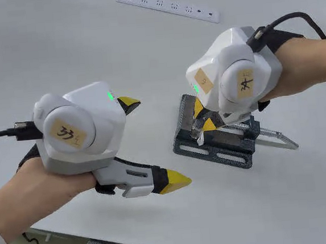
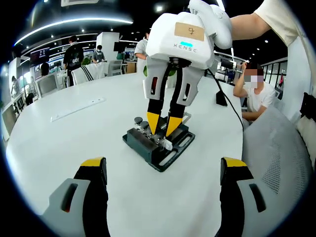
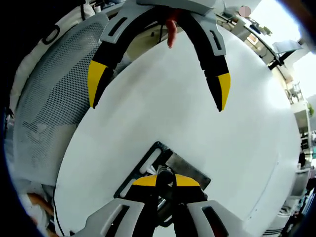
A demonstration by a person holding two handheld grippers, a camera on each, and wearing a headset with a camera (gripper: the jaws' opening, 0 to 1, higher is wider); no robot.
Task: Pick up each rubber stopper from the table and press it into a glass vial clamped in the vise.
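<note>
A small black vise (image 1: 213,146) stands on the white table (image 1: 87,43). My right gripper (image 1: 204,117) points down onto its top, yellow tips close together. In the right gripper view its jaws (image 3: 166,180) are shut on a dark round rubber stopper (image 3: 164,173) directly over the vise (image 3: 148,165). A clear glass vial (image 1: 196,133) stands in the vise under the tips. The left gripper view shows the right gripper (image 2: 163,123) over the vise (image 2: 148,148). My left gripper (image 1: 153,141) hovers left of the vise, wide open with nothing in it (image 2: 164,165).
A white power strip (image 1: 167,6) lies at the table's far edge. The vise handle (image 1: 270,134) sticks out to the right. The table's front edge (image 1: 133,241) runs below my left hand. A grey mesh chair (image 2: 281,158) stands beside the table, with people beyond.
</note>
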